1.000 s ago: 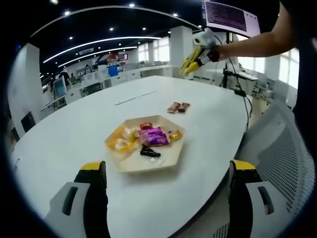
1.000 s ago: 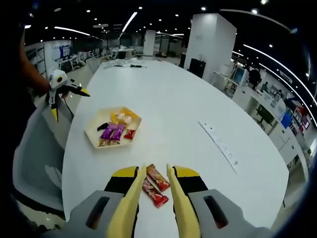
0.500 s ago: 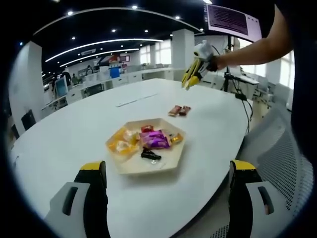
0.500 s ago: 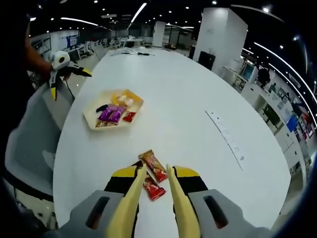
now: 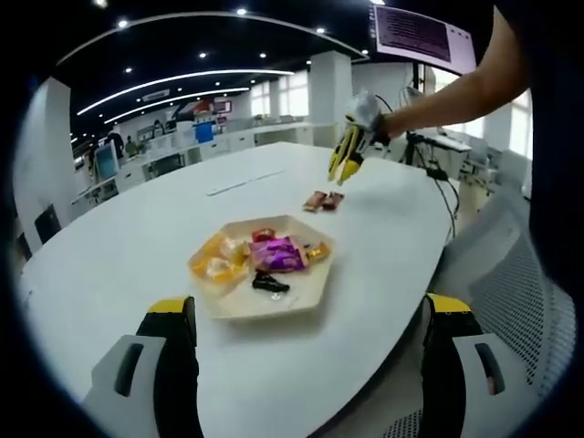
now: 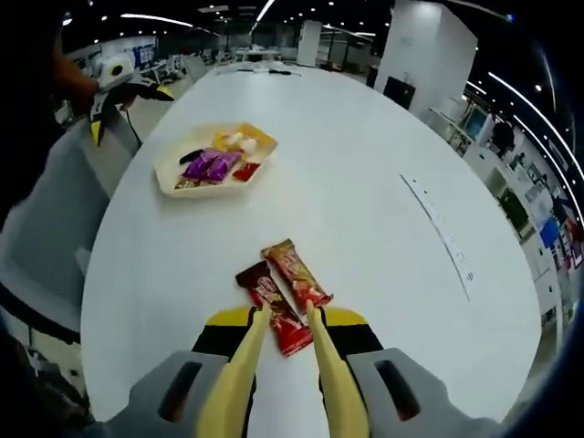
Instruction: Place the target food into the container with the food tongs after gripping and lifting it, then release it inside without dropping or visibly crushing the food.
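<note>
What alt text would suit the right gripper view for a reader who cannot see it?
The right gripper's yellow tongs, slightly apart, hover over two red wrapped snack bars lying side by side on a white oval table. Farther off sits a beige hexagonal tray of wrapped sweets, with the left gripper beyond it.

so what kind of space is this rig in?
Most likely an open-plan office or lab: a large white oval table, rows of desks with monitors behind it, a mesh office chair at the table's edge, and strip ceiling lights overhead.
</note>
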Available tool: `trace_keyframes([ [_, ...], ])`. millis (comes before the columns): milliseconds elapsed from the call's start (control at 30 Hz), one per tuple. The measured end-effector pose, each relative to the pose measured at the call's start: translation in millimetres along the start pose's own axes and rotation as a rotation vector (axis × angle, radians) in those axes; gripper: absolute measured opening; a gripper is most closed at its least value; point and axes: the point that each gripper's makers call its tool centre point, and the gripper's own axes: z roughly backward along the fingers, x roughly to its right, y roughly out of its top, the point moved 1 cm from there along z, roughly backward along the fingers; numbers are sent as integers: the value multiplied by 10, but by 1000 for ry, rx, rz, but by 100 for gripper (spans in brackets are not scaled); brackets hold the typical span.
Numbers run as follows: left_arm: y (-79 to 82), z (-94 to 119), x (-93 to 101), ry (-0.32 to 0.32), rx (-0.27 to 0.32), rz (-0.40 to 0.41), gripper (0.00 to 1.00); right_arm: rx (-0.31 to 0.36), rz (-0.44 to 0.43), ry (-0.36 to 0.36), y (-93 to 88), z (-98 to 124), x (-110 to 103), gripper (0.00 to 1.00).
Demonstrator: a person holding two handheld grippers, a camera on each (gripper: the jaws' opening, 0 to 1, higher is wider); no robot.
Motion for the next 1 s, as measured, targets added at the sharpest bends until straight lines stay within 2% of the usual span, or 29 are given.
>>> trace_keyframes([
  [333,-2,-4,-24,10,-1,7,99,-39,20,33,-51,-198,-53,26],
  [433,1,-1,-44,20,1,10,99,-74,45,54,-111,-254,-62,26],
  [500,0,0,-47,21,1,11,99,-58,33,52,-86,-240,-15,27],
  [700,-10,-3,-31,13,-4,6,99,-108,85,79,-118,-253,-58,27],
  [867,-12,0,-38,16,-5,6,99,-109,60,97,-110,-247,-105,26],
  [1000,-9,1,-40,15,-4,5,99,-116,36,138,-88,-229,-226,26],
])
